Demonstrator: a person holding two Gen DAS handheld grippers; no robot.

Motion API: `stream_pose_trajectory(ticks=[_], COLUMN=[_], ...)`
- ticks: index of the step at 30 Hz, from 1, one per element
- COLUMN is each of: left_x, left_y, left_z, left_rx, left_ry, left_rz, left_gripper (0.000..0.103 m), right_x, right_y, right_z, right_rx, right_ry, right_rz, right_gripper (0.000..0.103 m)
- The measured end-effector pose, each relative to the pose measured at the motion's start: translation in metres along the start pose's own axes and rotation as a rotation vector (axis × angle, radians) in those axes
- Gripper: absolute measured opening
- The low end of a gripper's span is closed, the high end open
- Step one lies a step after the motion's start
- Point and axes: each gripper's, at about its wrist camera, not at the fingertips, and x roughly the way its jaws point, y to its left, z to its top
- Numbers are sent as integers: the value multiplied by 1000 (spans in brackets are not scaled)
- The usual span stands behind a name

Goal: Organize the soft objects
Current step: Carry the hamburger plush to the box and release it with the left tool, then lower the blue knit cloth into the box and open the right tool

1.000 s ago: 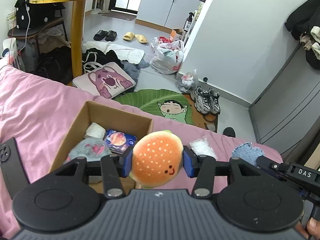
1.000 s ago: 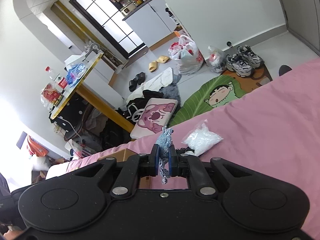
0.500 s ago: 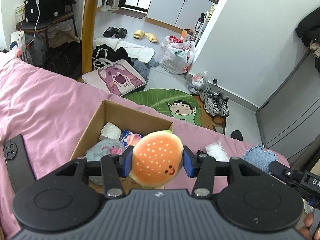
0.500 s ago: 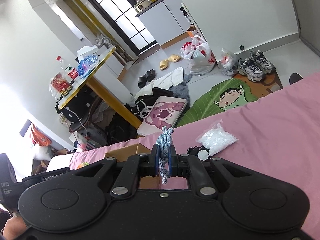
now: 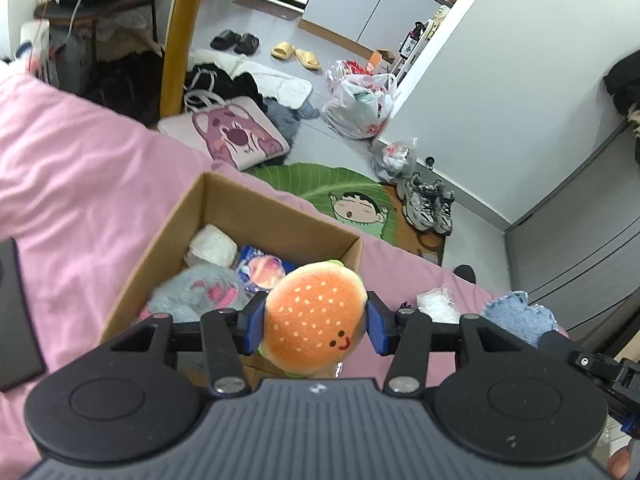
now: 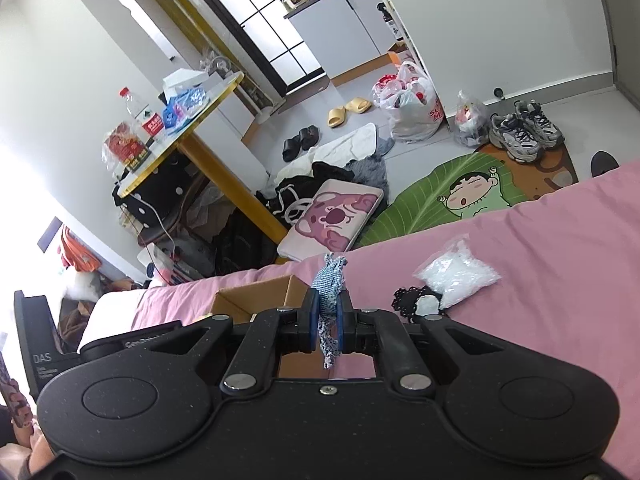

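The left gripper [image 5: 315,322] pinches a hamburger plush [image 5: 314,314] between its blue pads, holding it above the near right corner of an open cardboard box [image 5: 256,216] that sits on the pink bed [image 5: 80,184]. Inside the box lie a grey-and-pink plush [image 5: 200,294], a white soft bundle [image 5: 212,244] at about 11 o'clock from the burger, and a blue packet with a round picture [image 5: 262,270] beside it. The right gripper [image 6: 325,322] is pressed together on a blue-and-white fabric piece [image 6: 328,292], which stands up between the pads and hangs a little below them. At 2 o'clock from that gripper a clear bag of white filling [image 6: 456,274] rests on the bed, touching a small black-and-white item [image 6: 416,302]. In the left wrist view a frayed denim piece [image 5: 520,316] shows at 3 o'clock from the burger, near the bed's edge.
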Motion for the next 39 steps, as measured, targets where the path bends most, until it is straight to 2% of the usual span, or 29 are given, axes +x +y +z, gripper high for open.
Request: stream_pose_trajectory(ticks=[4,8,19,23,30,34,36,39], left_x=[12,18,5,1,-7,-9,-10,-9], left_y=[9,17,40,49,62,68,71,73], left_z=[0,3,10,12,15,14,15,16], left_rx=[-45,-67,-114,-135,-163,-173,-178,-184], left_ry=[38,57,9,-4,-28,-35,-34,-36], left_rz=[-23,-44,-29,-12,-10,-4,-4,-6], left_gripper=[54,65,67,72,74,74,74,74], right_x=[11,21,39,47,58,68,70,65], right_y=[7,17,56,70,92,97,96,92], right_z=[-3,-7,-8,-9,-9,-9,-10,-12], right_rx=[-8,-16,-59,-72,-94,-74,-71,-79], right_ry=[20,39,58,68,75,98,112,118], right_rz=[-2,2,29,31,33,71,50,23], right_gripper=[9,9,9,9,9,21,29,31])
